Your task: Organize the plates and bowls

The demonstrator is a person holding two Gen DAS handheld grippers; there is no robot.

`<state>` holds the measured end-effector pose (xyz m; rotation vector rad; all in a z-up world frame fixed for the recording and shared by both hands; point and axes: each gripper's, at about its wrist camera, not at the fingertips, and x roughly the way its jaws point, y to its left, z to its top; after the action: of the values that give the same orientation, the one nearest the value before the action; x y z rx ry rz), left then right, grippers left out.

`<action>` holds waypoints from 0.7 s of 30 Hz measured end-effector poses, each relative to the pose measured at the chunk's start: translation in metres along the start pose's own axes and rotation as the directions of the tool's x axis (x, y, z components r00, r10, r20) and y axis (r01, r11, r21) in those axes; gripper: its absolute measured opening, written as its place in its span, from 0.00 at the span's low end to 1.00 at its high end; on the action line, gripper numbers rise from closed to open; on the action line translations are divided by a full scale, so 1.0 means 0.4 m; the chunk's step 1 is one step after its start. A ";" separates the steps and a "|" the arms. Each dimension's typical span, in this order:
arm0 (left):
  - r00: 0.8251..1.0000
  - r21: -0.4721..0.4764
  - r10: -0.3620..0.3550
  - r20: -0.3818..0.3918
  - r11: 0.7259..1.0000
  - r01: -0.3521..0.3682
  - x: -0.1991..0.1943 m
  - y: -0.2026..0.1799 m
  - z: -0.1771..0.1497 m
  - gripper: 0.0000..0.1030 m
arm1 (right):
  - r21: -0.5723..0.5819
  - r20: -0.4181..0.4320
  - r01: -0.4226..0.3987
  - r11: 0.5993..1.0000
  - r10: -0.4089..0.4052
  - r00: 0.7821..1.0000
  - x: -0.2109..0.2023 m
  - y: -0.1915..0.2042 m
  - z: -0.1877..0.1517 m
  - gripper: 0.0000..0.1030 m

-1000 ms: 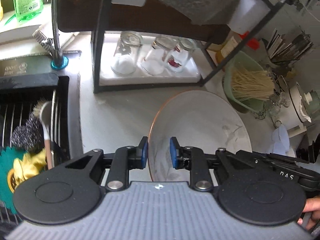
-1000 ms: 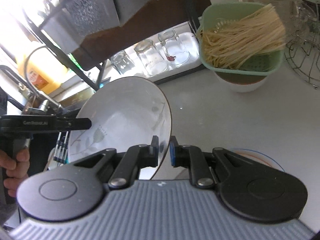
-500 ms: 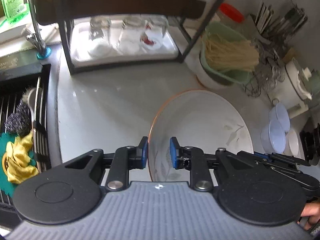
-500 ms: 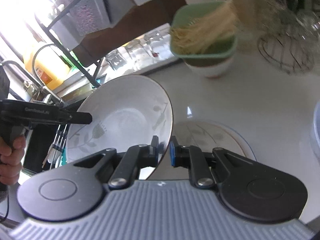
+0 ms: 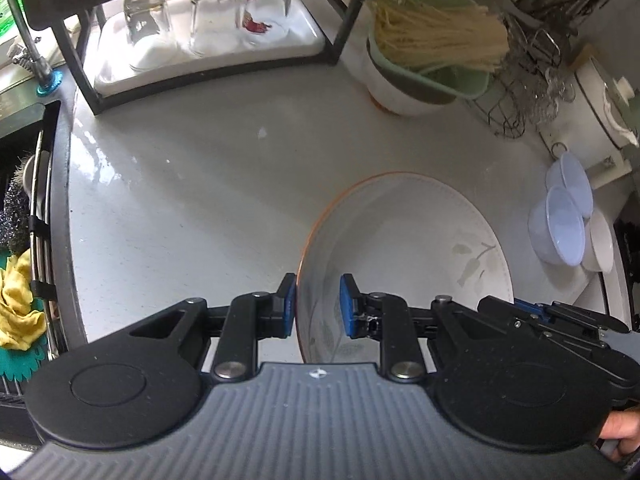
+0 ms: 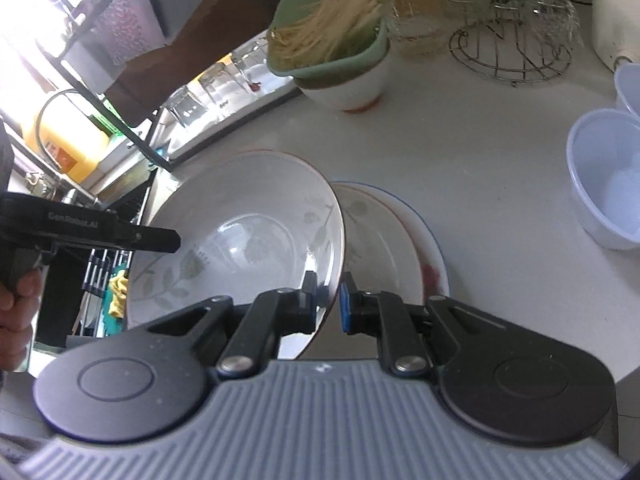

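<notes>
Both hand-held grippers, left hand-held gripper and right hand-held gripper, pinch opposite plate rims

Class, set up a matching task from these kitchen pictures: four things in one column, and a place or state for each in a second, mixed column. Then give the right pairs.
Things:
1. leaf-patterned plate
2. drinking glasses
3. dry noodles
4. pale blue bowls

Places or states:
A. upside down on a white tray under the black rack
B. lying in a green basket set on a white bowl
C. held tilted by its rim, jaws of both grippers closed on it
D. nested at the right edge of the counter

Pairs: 1-C, 2-A, 3-B, 4-D
</notes>
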<state>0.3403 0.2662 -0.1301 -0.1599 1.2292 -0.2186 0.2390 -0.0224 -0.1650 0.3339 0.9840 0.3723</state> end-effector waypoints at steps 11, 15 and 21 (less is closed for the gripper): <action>0.999 0.034 0.030 -0.022 0.999 -0.029 0.044 -0.025 -0.011 0.25 | 0.028 -0.045 0.021 0.999 -0.020 0.999 0.023 -0.021 -0.016 0.15; 0.999 0.028 0.032 -0.028 0.999 -0.031 0.058 -0.041 -0.010 0.26 | 0.024 -0.034 0.051 0.998 -0.051 0.998 0.023 -0.027 -0.015 0.15; 0.999 -0.032 0.039 0.012 0.999 -0.039 0.058 -0.043 -0.023 0.27 | 0.025 -0.031 0.056 0.998 -0.055 0.998 0.025 -0.042 -0.001 0.15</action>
<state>0.3374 0.2437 -0.1500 -0.1642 1.2229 -0.1645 0.2462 -0.0327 -0.1798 0.3246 1.0264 0.3149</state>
